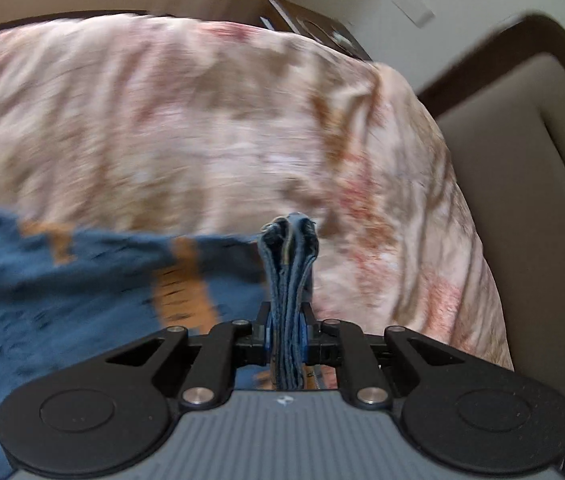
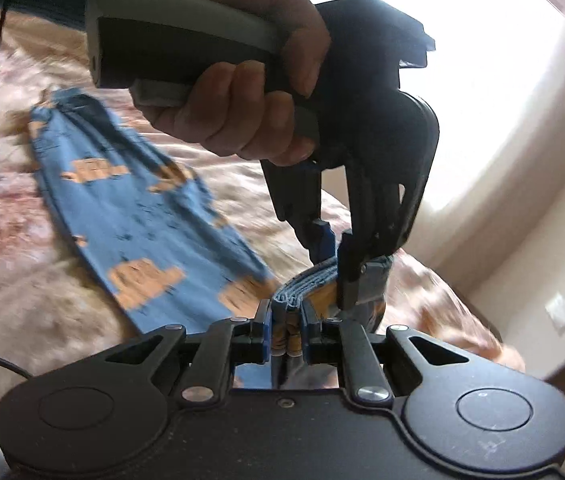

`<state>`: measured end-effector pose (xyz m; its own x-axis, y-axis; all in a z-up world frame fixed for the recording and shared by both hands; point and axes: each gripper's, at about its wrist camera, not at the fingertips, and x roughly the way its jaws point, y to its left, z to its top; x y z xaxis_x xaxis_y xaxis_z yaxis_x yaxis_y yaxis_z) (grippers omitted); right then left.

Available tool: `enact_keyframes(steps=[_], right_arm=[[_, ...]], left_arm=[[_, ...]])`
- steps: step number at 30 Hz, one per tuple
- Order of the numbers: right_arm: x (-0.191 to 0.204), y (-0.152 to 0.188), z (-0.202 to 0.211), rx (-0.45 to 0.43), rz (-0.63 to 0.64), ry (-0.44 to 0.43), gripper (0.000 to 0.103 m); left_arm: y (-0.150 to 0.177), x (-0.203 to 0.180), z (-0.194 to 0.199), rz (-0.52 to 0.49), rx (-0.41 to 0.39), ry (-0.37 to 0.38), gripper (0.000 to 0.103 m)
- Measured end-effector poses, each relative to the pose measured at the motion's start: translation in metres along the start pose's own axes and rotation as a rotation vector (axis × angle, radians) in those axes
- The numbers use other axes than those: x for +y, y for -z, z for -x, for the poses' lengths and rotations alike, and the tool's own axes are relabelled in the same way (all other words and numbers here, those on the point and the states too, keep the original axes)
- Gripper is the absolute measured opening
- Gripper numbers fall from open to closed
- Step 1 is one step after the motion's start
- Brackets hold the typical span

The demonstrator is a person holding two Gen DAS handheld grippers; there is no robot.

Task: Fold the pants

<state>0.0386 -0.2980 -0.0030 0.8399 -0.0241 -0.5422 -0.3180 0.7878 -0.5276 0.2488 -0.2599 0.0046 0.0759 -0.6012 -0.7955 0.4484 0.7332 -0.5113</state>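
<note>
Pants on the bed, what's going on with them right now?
A person is folding the blue pants with orange patches on the patterned bedspread. Both hand-held grippers are shut on a bunched, layered edge of the fabric: the left hand-held gripper and the right hand-held gripper, close together. The rest of the pants trails across the bed. Both views are motion-blurred.

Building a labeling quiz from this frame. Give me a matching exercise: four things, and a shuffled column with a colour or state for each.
Things:
1. pants
2. bedspread
3. left tongs
4. wall switch

Colour or state:
A. white plate on a beige wall
B. blue with orange patches
C. pink and brown pattern, covering the bed
D. shut on a bunched hem of the pants

Pairs: 1-B, 2-C, 3-D, 4-A
</note>
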Motion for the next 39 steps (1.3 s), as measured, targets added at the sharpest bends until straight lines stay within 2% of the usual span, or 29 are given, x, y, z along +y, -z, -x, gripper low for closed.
enact_keyframes(steps=[5, 10, 13, 17, 24, 32, 39], right_arm=[[0.06, -0.019, -0.023, 0.037, 0.19, -0.026, 0.015], [0.084, -0.017, -0.043, 0.084, 0.253, -0.058, 0.014], [0.092, -0.013, -0.056, 0.121, 0.272, -0.114, 0.014], [0.099, -0.01, -0.066, 0.143, 0.306, -0.147, 0.014], [0.096, -0.009, -0.067, 0.143, 0.275, -0.175, 0.014], [0.095, -0.009, -0.073, 0.134, 0.276, -0.171, 0.015], [0.1, -0.009, -0.068, 0.121, 0.295, -0.149, 0.015]], left_arm=[[0.025, 0.059, 0.0, 0.074, -0.028, -0.011, 0.013], [0.045, 0.107, -0.015, 0.123, -0.039, 0.02, 0.013], [0.051, 0.126, -0.026, 0.153, -0.03, 0.058, 0.014], [0.049, 0.13, -0.03, 0.139, -0.02, 0.066, 0.014], [0.05, 0.128, -0.034, 0.133, -0.023, 0.06, 0.014], [0.053, 0.14, -0.033, 0.209, -0.032, 0.098, 0.016], [0.054, 0.127, -0.025, 0.137, -0.065, 0.072, 0.012]])
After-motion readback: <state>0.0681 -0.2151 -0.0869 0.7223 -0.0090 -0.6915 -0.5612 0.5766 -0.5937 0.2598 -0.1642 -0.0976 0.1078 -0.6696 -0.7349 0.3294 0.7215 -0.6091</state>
